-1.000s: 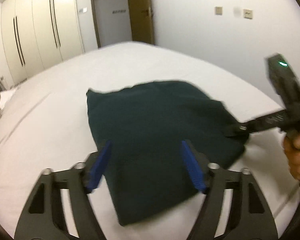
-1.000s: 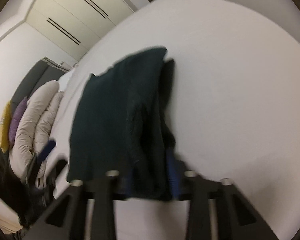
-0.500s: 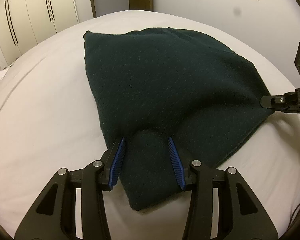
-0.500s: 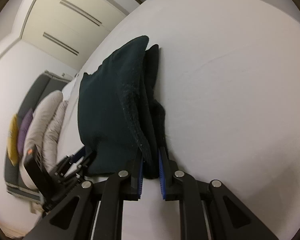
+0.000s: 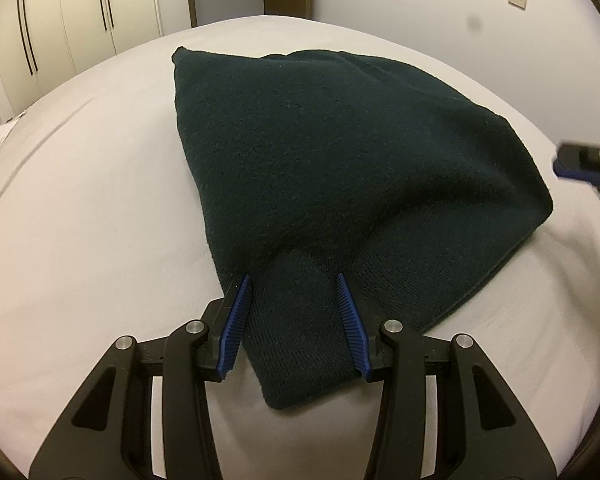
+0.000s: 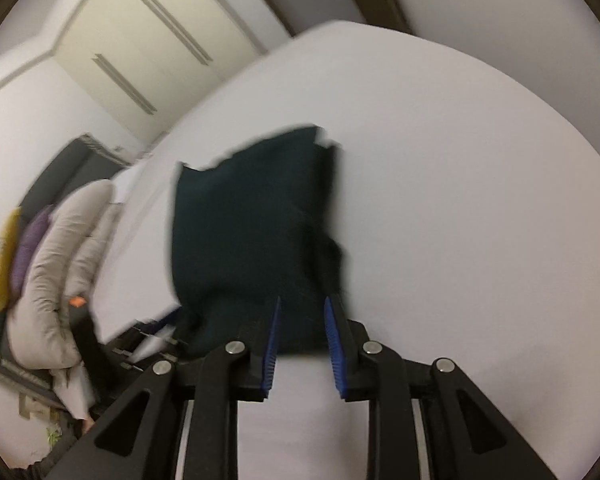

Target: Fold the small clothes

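Right hand-held gripper point(image 6: 300, 320) is opening, now backed off the sweater point(image 5: 340, 168).

The bed point(image 5: 80, 208) is viewed steeply downward and closely from both wrist cameras, each framed below by its own fingers; the dark knitted garment point(image 5: 340, 168) is shared, seen from adjacent sides, with wardrobes point(image 6: 148, 52) behind in both

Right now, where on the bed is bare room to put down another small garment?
Bare white sheet lies left of the dark green knit, towards the wardrobes. Its far side is bare too. Crowded: both grippers' corners and the pillows.
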### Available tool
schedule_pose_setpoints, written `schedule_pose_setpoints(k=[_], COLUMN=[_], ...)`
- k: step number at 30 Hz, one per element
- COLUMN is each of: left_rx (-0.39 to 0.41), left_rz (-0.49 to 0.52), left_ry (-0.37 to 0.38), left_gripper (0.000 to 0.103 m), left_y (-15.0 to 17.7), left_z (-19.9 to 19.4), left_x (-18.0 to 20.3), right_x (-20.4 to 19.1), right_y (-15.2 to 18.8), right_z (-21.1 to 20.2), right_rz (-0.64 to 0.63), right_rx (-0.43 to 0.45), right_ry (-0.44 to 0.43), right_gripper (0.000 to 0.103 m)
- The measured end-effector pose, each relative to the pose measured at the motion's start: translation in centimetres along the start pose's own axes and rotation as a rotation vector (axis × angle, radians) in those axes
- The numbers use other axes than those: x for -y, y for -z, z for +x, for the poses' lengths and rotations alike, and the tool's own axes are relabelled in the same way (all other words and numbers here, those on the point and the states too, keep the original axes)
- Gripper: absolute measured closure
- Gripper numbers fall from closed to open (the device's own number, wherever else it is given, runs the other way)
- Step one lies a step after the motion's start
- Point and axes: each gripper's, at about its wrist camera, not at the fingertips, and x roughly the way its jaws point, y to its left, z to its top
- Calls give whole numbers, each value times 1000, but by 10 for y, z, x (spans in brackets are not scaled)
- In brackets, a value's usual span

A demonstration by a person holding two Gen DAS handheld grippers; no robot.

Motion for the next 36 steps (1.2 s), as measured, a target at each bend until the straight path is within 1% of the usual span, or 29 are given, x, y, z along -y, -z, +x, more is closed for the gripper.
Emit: schedule_pose_setpoints(k=[2,4,5,7,8,9,11,13,14,15,18,19,20,21,22,23,24,25,26,27,28,29,30,33,35,36], left_rx=[1,0,0,1,0,0,5,6,7,8,12,14,15,12,13,22,39,64,83,96,107,104,92,37,-15,-38], left_rz=[-1,-4,-5,-9,-11,-11,-18,-21,-23,-24,-44,-61,-71,-88,-115,-132,-146,-163,-188,-215,-254,-288,-318,-414,-447,-447], left_ry=[0,3,4,9,10,12,12,14,15,16,28,43,52,59,66,68,54,37,38,49,66,84,113,228,236,238], left_gripper=[59,59,59,59,59,60,59,59,59,59,58,57,55,49,47,47,47,44,40,33,30,29,29,29,29,29], left_y=[0,-1,-2,-4,-3,-3,13,15,16,16,17,17,17,18,19,20,20,20,18,15,11,6,2,-13,-24,-28], left_z=[0,2,2,1,0,1,-22,-25,-26,-27,-30,-33,-36,-41,-48,-55,-64,-74,-81,-85,-88,-87,-83,-61,-41,-33], left_x=[2,2,3,5,5,6,4,3,3,2,-3,-7,-10,-16,-23,-29,-35,-44,-53,-62,-73,-83,-91,-110,-114,-114], right_x=[-15,-22,-23,-21,-16,-6,7,16,21,24,25,24,22,20,19,19,20,19,20,23,25,26,28,32,32,31], right_y=[-6,-6,-5,2,7,14,21,25,27,30,37,39,39,39,38,36,31,26,21,12,6,-1,-10,-28,-39,-44], right_z=[9,22,30,53,64,68,63,60,57,51,38,34,29,20,13,6,-4,-8,-11,-13,-10,-7,0,24,45,53], right_rz=[-51,-78,-87,-93,-83,-57,-18,49,64,68,57,54,49,40,39,42,47,50,55,65,74,84,96,128,127,137], right_rx=[-4,-25,-37,-92,-123,-121,-80,-72,-73,-72,-83,-87,-85,-70,-54,-34,0,22,40,54,57,56,52,17,-25,-38], right_ry=[12,-24,-24,5,9,3,-51,-108,-118,-119,-107,-102,-99,-94,-99,-111,-124,-129,-137,-145,-138,-128,-138,-169,-187,-168], right_gripper=[77,77,77,77,83,86,89,93,95,96,94,92,82,69,63,55,51,49,43,39,38,37,36,29,29,28])
